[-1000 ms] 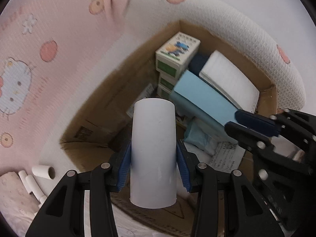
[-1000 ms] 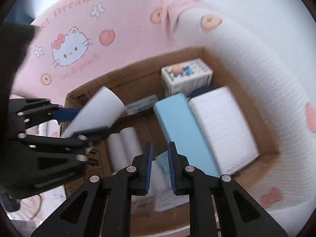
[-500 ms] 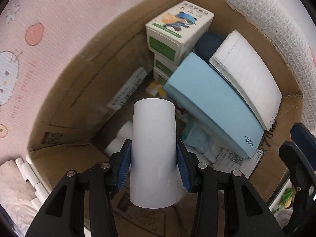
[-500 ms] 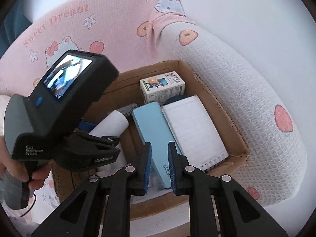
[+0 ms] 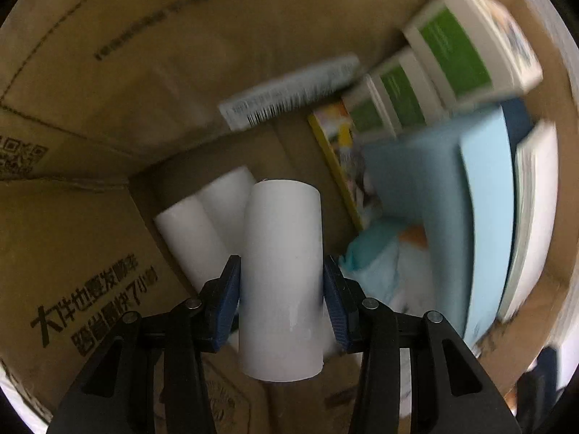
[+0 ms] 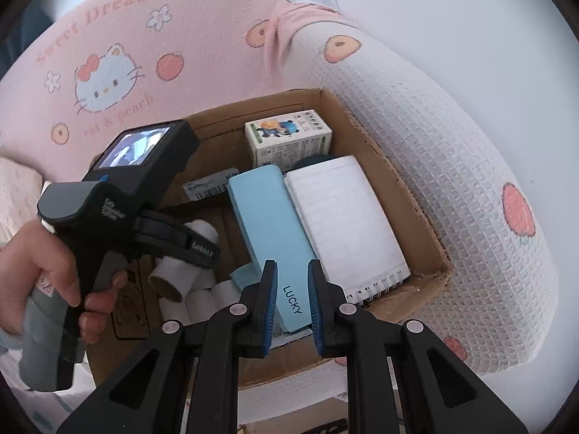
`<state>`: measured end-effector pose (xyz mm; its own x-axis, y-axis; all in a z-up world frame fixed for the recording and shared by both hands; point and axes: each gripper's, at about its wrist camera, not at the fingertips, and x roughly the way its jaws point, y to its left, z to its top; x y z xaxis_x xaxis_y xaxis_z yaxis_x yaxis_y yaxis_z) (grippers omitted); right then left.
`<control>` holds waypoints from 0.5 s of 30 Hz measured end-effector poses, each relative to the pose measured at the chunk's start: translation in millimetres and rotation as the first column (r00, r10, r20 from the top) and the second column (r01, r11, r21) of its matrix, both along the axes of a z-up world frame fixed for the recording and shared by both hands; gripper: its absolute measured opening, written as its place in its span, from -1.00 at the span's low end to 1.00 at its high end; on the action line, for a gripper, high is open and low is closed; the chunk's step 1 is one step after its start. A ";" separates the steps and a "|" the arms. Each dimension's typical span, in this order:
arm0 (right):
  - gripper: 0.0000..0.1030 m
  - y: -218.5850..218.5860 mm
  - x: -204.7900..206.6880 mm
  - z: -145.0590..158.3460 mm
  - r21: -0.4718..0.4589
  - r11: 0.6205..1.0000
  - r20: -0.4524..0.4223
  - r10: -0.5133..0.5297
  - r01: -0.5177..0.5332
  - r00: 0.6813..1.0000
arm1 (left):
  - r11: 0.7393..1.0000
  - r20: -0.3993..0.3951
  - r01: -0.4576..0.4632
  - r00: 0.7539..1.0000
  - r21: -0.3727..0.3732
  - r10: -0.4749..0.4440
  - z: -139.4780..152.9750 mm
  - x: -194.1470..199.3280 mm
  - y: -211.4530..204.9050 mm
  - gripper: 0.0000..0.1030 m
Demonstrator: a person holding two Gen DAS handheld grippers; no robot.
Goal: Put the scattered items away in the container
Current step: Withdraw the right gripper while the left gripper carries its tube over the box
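My left gripper (image 5: pixel 281 285) is shut on a white paper roll (image 5: pixel 282 275) and holds it low inside the cardboard box (image 5: pixel 90 54), just above two white rolls (image 5: pixel 202 224) lying in the box's corner. In the right wrist view the left gripper (image 6: pixel 181 249) reaches into the box (image 6: pixel 427 217) with the roll (image 6: pixel 173 275) in its jaws. My right gripper (image 6: pixel 289 307) hangs above the box's near edge, empty, with a narrow gap between its jaws.
The box holds a blue LUCKY case (image 6: pixel 275 238), a spiral notebook (image 6: pixel 343 217), green-and-white cartons (image 5: pixel 466 47), a teal pouch (image 5: pixel 376 264) and several white rolls (image 6: pixel 195 296). A pink and white Hello Kitty blanket (image 6: pixel 108 72) surrounds the box.
My left gripper has moved down into the box with the roll, close to the rolls at the bottom. My right gripper has drawn back a little and stays above the box's near edge.
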<state>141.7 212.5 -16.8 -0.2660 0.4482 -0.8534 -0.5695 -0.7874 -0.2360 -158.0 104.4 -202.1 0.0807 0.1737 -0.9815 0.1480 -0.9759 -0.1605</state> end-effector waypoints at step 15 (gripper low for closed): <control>-0.74 10.9 -7.8 -21.2 -0.043 0.999 0.069 -0.002 0.005 0.998 | 0.966 -0.065 -0.226 0.970 0.122 0.235 -16.8 6.2 -21.7 -0.07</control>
